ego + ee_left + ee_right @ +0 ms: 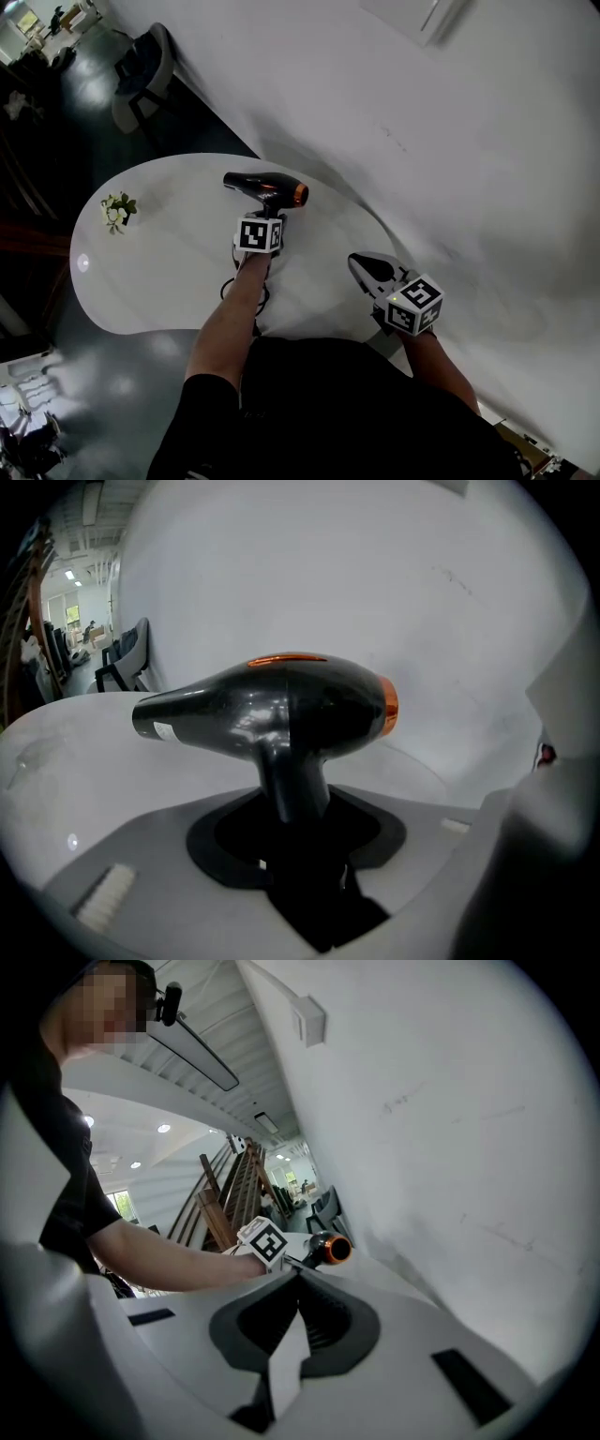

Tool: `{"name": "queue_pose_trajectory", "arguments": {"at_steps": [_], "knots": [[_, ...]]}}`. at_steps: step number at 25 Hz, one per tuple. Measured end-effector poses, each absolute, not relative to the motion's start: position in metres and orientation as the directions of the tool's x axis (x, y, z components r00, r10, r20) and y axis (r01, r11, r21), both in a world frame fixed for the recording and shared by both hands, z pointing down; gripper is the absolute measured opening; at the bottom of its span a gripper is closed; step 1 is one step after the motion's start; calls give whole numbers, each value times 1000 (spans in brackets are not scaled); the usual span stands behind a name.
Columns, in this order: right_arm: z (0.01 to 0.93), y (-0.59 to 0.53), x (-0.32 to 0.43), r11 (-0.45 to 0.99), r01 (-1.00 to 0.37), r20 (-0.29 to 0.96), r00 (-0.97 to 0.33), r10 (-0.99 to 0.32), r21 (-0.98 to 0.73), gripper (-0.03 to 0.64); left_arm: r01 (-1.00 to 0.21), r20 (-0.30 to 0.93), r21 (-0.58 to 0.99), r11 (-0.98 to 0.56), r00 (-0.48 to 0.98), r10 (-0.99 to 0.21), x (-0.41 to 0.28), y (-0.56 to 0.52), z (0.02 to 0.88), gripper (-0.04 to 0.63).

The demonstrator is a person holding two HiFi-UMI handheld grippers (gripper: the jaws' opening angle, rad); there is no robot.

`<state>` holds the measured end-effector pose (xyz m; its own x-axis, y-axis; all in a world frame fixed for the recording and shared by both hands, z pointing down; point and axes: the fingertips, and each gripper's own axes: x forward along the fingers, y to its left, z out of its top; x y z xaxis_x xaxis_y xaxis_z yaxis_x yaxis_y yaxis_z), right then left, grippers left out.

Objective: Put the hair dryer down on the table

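The black hair dryer [267, 186] with an orange ring at its rear is over the far part of the white oval table [159, 272]. Its barrel lies level and its handle points back toward me. My left gripper [270, 210] is shut on that handle. In the left gripper view the hair dryer [281, 705] fills the middle, nozzle to the left, with the handle running down into the left gripper [298, 822]. My right gripper [357, 263] hovers at the table's right edge, shut with nothing in it. In its own view, past the right gripper [298, 1275], the hair dryer [328, 1249] shows.
A small bunch of white flowers [117, 211] sits at the table's left end. The dryer's dark cord [228, 289] loops on the table beside my left arm. A white wall [450, 141] rises just behind the table. Grey chairs [150, 70] stand on the dark floor beyond.
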<state>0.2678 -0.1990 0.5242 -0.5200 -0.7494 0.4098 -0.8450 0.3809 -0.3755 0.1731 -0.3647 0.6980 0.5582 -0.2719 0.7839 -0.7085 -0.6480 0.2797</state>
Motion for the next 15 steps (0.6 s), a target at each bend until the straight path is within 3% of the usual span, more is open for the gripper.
{"name": "queue_pose_trajectory", "arguments": {"at_steps": [15], "knots": [[520,-169,278,314,-860,388,-471,-792,-403,12,-707,866,163,-688,436,-243,170,-364,731,184]]}}
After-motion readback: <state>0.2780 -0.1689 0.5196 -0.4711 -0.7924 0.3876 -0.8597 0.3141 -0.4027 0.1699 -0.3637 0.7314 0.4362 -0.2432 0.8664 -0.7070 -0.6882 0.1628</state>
